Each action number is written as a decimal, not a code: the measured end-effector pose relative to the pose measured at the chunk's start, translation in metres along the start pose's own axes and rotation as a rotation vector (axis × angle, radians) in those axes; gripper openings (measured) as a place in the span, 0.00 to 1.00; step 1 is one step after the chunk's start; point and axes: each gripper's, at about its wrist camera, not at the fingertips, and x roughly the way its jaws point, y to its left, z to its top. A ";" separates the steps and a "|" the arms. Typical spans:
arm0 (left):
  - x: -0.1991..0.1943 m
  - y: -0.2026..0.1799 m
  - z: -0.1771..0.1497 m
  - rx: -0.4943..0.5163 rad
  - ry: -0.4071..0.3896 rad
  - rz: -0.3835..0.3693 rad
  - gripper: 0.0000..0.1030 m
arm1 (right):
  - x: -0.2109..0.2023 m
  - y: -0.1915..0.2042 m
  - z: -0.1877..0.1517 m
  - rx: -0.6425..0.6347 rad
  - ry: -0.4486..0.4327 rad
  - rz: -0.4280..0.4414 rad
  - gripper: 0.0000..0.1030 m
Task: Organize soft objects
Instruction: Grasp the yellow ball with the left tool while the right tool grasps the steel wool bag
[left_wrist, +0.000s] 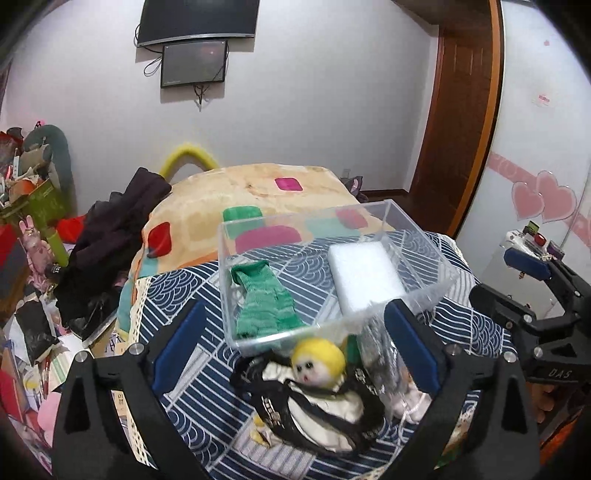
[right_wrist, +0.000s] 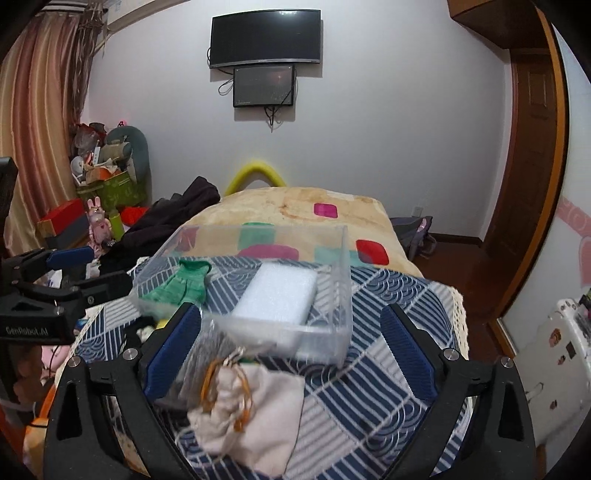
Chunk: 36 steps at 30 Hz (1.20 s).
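Doll (left_wrist: 317, 384) with yellow hair lay nearest, on the blue patterned cloth (left_wrist: 192, 398), between the spread fingers of the left gripper (left_wrist: 295, 354), touched by neither. Beside it, a beige drawstring pouch (right_wrist: 251, 402) sat between the wide-open fingers of the right gripper (right_wrist: 288, 354) (nearer its left finger). Just beyond both stood a clear plastic box (left_wrist: 421, 243) holding a green knitted piece (left_wrist: 266, 302) and a white foam block (left_wrist: 364, 277), lying apart. Past the box, the blanket (left_wrist: 240, 188) rose, dark clothes (left_wrist: 118, 236) heaped at its left edge.
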 end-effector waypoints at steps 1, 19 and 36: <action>-0.003 -0.002 -0.004 0.001 -0.006 0.001 0.95 | -0.001 0.000 -0.003 0.006 0.003 0.004 0.95; 0.032 0.001 -0.049 -0.015 0.070 -0.072 0.32 | 0.030 0.041 -0.020 0.026 0.068 0.172 0.66; 0.053 -0.003 -0.060 -0.001 0.115 -0.092 0.56 | 0.056 0.028 -0.045 0.031 0.180 0.223 0.53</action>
